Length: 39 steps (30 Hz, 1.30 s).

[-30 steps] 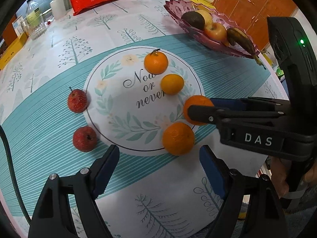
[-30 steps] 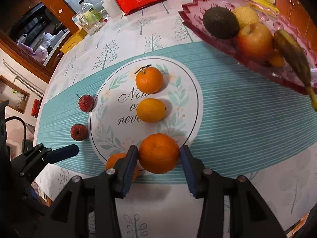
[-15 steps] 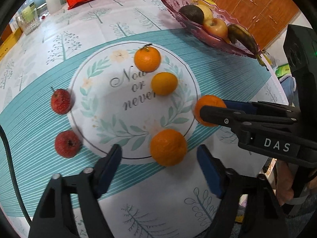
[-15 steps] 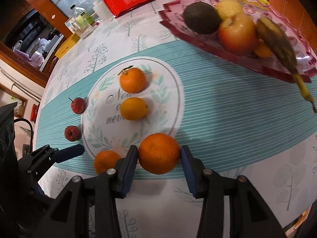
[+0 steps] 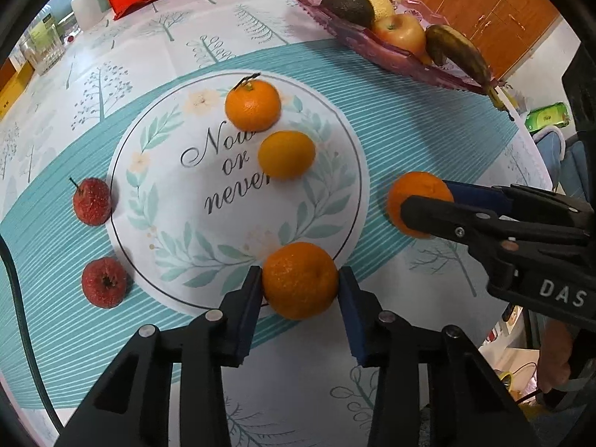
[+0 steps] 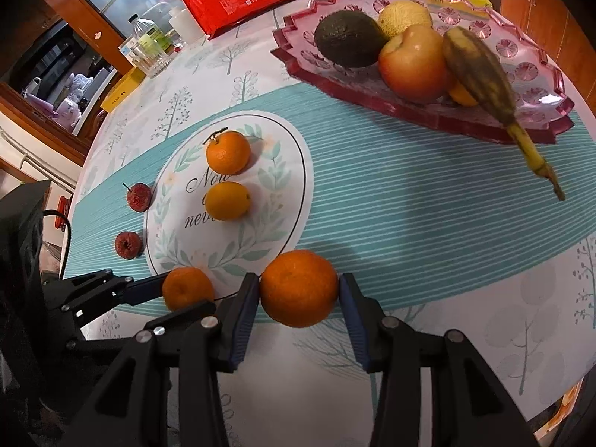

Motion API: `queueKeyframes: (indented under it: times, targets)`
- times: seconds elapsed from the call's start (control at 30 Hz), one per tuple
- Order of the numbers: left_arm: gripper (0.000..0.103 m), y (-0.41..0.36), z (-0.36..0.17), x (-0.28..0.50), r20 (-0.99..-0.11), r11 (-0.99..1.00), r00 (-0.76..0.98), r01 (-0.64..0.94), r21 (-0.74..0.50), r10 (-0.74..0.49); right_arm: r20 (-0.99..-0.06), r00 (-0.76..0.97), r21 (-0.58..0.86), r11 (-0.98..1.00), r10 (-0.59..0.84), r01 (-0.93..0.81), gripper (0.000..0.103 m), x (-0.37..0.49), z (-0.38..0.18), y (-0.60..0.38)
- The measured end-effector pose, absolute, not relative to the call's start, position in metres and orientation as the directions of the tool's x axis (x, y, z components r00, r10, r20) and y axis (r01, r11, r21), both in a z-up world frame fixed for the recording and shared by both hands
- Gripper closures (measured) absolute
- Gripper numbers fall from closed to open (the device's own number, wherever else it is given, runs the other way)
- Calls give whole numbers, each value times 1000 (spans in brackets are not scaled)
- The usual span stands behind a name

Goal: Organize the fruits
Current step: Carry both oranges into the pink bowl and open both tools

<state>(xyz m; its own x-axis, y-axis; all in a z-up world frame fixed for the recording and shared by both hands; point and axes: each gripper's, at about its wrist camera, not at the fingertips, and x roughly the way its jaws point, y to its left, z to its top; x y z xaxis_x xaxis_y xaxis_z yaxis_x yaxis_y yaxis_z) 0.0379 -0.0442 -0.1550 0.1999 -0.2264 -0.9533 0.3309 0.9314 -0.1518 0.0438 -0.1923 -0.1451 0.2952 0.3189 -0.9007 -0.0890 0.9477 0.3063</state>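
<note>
— The left tongs [image 5: 300, 281] were gaping a second ago, with the near orange sitting free beyond the tips. See them now?

— Their jaws are closing, and that orange [image 5: 299, 280] sits right between the blue pads [image 5: 250, 298], which look to be touching both its sides. It rests on the bench [image 5: 428, 138] at the near rim of the round white print [image 5: 178, 190] with the lettering.

— And the right tongs [image 6: 299, 288]?

— Clenched on the other orange [image 6: 299, 287], same as before. That orange has travelled, though: earlier it was beside the white circle's right edge, and now it is well off it, over the teal stripes to the right of the circle.

— From the left camera the right tongs [image 5: 424, 205] come in from the right side with that orange [image 5: 413, 193] at their tip. I cannot tell if it is lifted clear of the cloth.

— What has stayed put?

— The stemmed mandarin [image 5: 252, 105] at the far side of the circle, the smooth yellow-orange one [image 5: 287, 155] just nearer than it, and the two small red fruits: one [image 5: 92, 201] at the circle's left edge, the other [image 5: 104, 282] nearer, on the stripes.

— The pink dish [image 6: 532, 70]?

— Far right on the bench, holding an avocado [image 6: 348, 39], an apple [image 6: 415, 63], a spotted banana [image 6: 480, 74] and a pale round fruit [image 6: 404, 15] behind them. It fills more of the right camera's view than it did.
</note>
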Motion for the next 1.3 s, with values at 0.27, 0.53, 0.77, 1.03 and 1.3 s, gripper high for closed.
queueKeyframes:
  times: [0.27,0.53,0.77,1.03,1.3]
  targets:
    - [64,-49,-106,47,-921,940,315,316,-127,-230,-871,353,306,939,342,-155,59,42,-109,-199]
    - [64,-58,-31,70,-846,948,461,283,-146,-268,-815,461,272,934,351,-230,59,49,-46,-224]
    - [64,-98,23,105,-782,949,565,300,-100,-262,-762,558,210,940,329,-268,59,74,8,-268]
    - [64,-149,43,168,-756,964,625,263,-29,-193,-707,653,107,955,270,-278,59,133,43,-327]
    - [64,-175,9,229,-805,984,582,178,-13,-116,-724,651,92,967,229,-238,59,197,19,-364]
